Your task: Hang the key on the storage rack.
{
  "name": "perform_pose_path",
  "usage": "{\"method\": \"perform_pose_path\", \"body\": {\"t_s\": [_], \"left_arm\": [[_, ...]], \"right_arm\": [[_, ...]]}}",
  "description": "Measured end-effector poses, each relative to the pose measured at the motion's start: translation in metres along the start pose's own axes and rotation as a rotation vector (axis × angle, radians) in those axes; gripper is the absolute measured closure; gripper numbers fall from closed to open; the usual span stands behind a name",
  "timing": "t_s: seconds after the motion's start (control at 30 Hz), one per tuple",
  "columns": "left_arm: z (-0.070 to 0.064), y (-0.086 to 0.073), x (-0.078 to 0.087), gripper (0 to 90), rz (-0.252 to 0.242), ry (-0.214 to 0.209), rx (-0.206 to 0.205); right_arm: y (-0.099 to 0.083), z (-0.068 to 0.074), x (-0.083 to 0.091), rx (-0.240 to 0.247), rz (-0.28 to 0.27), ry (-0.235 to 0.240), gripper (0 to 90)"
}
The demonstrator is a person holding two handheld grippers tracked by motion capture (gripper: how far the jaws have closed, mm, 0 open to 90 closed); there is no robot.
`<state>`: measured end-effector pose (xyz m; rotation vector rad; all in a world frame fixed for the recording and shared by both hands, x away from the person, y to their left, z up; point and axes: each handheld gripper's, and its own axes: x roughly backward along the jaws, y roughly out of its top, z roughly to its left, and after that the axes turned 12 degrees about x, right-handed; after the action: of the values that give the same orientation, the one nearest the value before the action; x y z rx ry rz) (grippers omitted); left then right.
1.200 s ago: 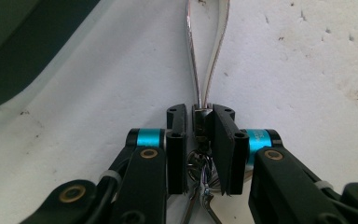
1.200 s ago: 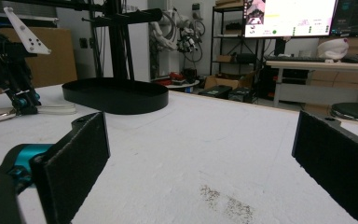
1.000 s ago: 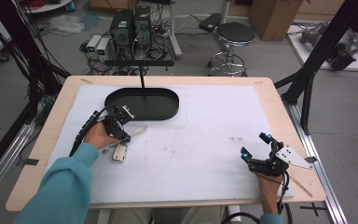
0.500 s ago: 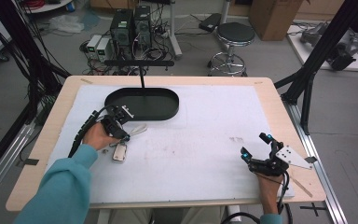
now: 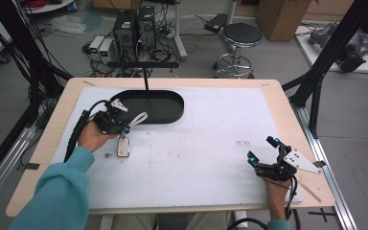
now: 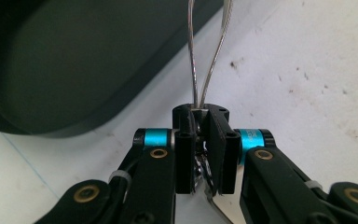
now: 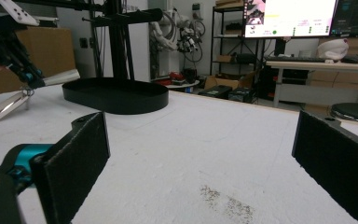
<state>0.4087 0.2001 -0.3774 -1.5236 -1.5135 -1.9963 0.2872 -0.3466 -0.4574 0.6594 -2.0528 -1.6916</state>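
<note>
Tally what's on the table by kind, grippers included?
Grippers: 2 (left gripper, right gripper)
Black oval tray: 1
Metal tongs: 1
Metal tag below the tongs: 1
Total: 5

this is looking like a robotics lab: computer towers (image 5: 135, 26) and tangled cables are sitting on the floor at the top of the high view, black frame struts (image 5: 333, 50) are rising at the right, and monitors (image 7: 307, 17) are glowing upper right in the right gripper view.
</note>
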Motion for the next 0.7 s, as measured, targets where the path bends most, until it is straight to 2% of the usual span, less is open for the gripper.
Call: {"method": "perform_pose_path", "body": {"t_s": [0.2, 0.47, 0.7], "left_arm": [[0.004, 0.001, 0.011, 81.5, -0.089, -0.003, -0.01], [0.005, 0.006, 0.024, 81.5, -0.238, 0.083, -0.012], [0.008, 0.016, 0.033, 81.6, -0.312, 0.104, 0.011]], "right_arm": [[0.0, 0.0, 0.0, 0.001, -0.001, 0.0, 3.5], [0.0, 0.0, 0.0, 0.0, 0.0, 0.0, 3.4], [0.0, 0.0, 0.0, -0.001, 0.0, 0.0, 3.4]]}}
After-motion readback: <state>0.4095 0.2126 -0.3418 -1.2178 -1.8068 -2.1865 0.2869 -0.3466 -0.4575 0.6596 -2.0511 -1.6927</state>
